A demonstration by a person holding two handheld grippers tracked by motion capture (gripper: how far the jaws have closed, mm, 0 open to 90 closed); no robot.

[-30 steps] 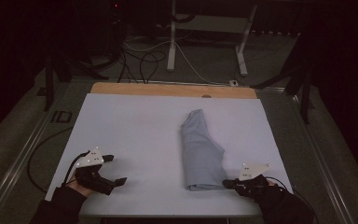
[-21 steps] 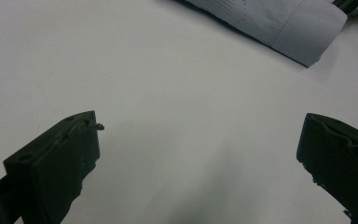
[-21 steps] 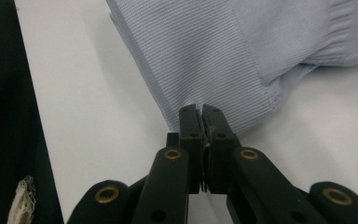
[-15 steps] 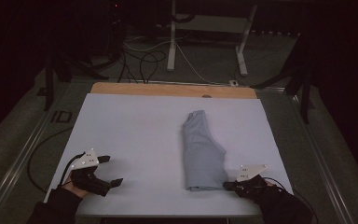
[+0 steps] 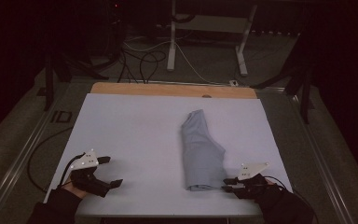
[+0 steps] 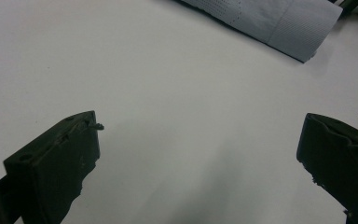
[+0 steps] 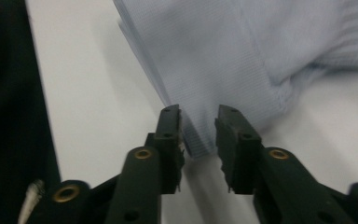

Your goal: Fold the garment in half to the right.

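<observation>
Two grippers are seen at the near edge of a white table (image 5: 135, 121), on which a pale blue folded cloth (image 5: 200, 149) is laid lengthwise, right of centre, its near end close to the front edge. The right gripper (image 5: 229, 182) is held low at the cloth's near right corner; in the right gripper view its jaws are parted narrowly, and the corner of the folded cloth (image 7: 200, 84) is framed in the gap between them, not yet pinched. The left gripper (image 5: 108, 171) is kept well apart from the cloth, over bare table near the left front corner, its jaws spread wide; the cloth's end (image 6: 279, 23) is seen far off in its own view. The step in hand is judged to be the taking of that corner. For the next move, the right jaws would need to be closed on all the layers of the corner before any lift or fold is tried.
</observation>
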